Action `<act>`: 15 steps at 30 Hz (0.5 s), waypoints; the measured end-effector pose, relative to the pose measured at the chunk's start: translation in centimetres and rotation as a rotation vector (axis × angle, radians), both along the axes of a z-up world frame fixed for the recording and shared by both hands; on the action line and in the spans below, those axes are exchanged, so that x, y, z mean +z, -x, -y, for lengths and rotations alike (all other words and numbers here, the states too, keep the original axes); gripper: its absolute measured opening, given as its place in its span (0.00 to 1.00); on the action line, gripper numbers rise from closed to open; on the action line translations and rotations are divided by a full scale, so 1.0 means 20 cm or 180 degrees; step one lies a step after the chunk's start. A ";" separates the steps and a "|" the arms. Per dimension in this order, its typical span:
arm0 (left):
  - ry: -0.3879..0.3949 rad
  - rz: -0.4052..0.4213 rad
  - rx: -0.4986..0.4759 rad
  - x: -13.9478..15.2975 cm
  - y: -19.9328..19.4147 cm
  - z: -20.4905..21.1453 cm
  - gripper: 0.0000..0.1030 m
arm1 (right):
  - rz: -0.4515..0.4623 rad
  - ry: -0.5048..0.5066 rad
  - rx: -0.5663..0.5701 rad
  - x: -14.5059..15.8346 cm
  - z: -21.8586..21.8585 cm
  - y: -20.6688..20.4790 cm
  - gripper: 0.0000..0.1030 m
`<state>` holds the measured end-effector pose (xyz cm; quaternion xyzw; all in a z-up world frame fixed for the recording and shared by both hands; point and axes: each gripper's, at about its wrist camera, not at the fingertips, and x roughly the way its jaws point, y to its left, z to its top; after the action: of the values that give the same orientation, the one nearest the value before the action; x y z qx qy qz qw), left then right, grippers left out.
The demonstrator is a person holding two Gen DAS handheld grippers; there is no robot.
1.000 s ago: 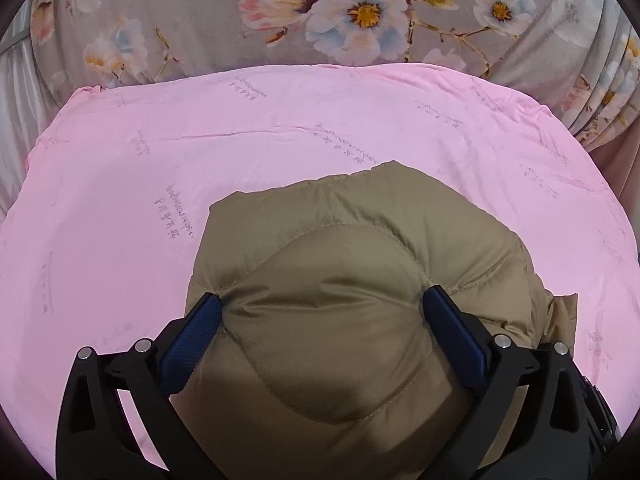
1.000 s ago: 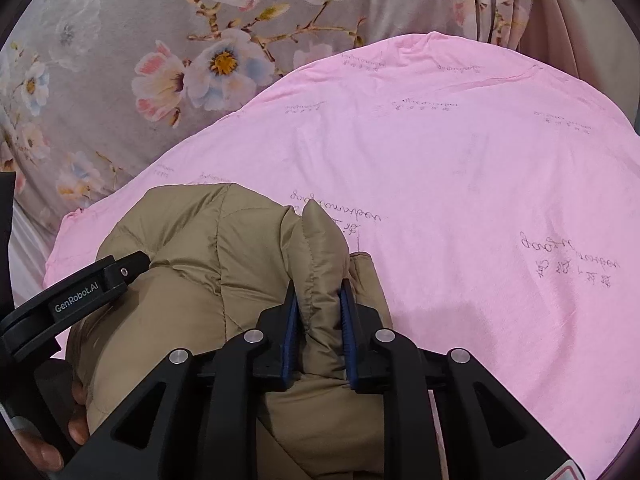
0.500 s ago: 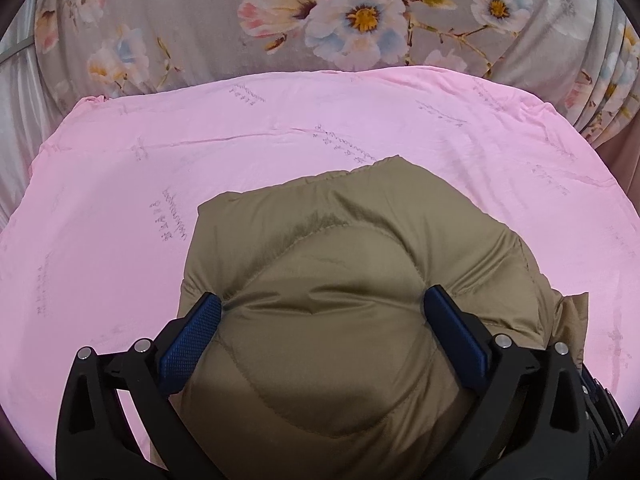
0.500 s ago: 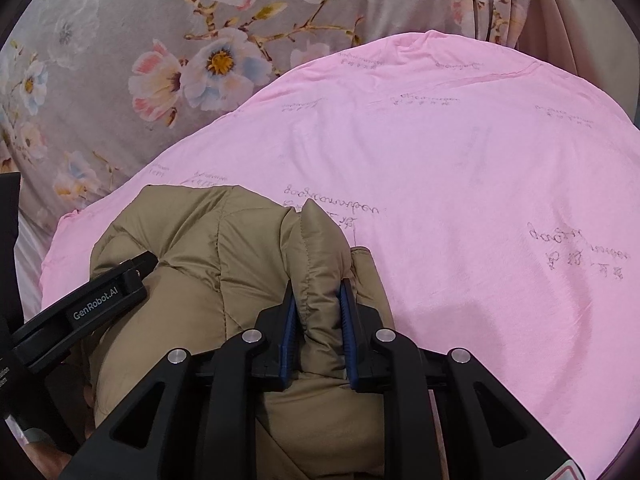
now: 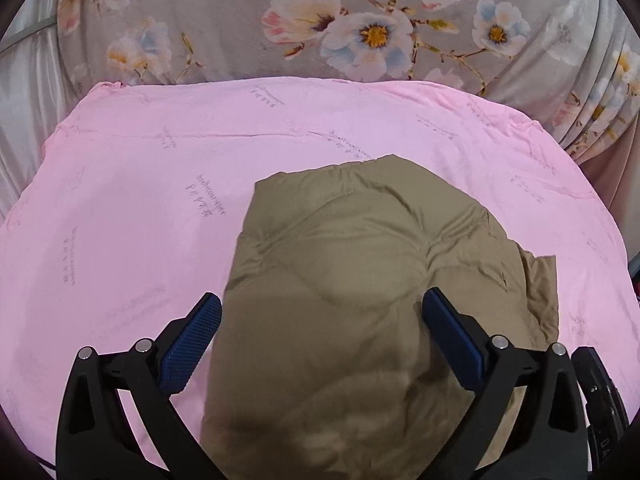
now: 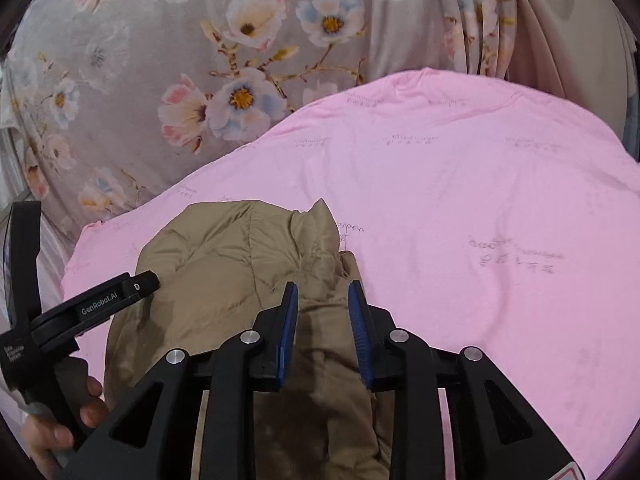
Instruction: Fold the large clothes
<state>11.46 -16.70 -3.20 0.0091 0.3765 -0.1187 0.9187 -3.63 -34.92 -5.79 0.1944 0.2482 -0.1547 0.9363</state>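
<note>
Khaki quilted down jacket (image 5: 360, 280) lies in a folded, puffy bundle on the pink sheet (image 5: 140, 200), directly ahead of and beneath both claws; floral bedding (image 5: 360, 20) sits well beyond it. Left gripper (image 5: 322, 312) is spread wide, one blue pad off the bundle's left edge over bare sheet, the other resting on or just over the padded top toward its right side; nothing pinched, so released. Right gripper (image 6: 322, 300) has its jaws parted with a visible gap between the pads; the jacket's right edge runs under and between them, and an upstanding fold of fabric (image 6: 316, 224) pokes up just ahead of the tips. It reads as let go, not clamped. From the right wrist view, the left gripper's handle (image 6: 100, 304) shows off to the left, beside the bundle, with the person's hand (image 6: 60, 420) below it. Handling judgement: light, soft, air-filled, with a smooth shell likely to be slippery; baffles will spring back, so a fold probably won't stay flat without pressing. A shallow nip on one puffed panel would likely slide off. Better holds look like the stitched seam lines or the doubled hem at the right edge nearest the right claw, taking several layers at once.
</note>
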 end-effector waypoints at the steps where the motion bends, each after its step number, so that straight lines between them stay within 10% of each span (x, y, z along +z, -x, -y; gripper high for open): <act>1: -0.0030 0.0019 -0.0001 0.00 0.04 -0.01 0.95 | -0.0020 0.0029 0.0063 0.00 -0.03 0.03 0.26; 15: -0.0121 0.0044 0.0025 -0.16 0.20 -0.07 0.96 | -0.0474 0.0341 0.0236 -0.22 -0.17 0.08 0.26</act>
<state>7.51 -15.36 -6.48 0.0259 0.3724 -0.1079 0.9214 -5.22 -31.61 -10.22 0.1227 0.3155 -0.1470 0.9294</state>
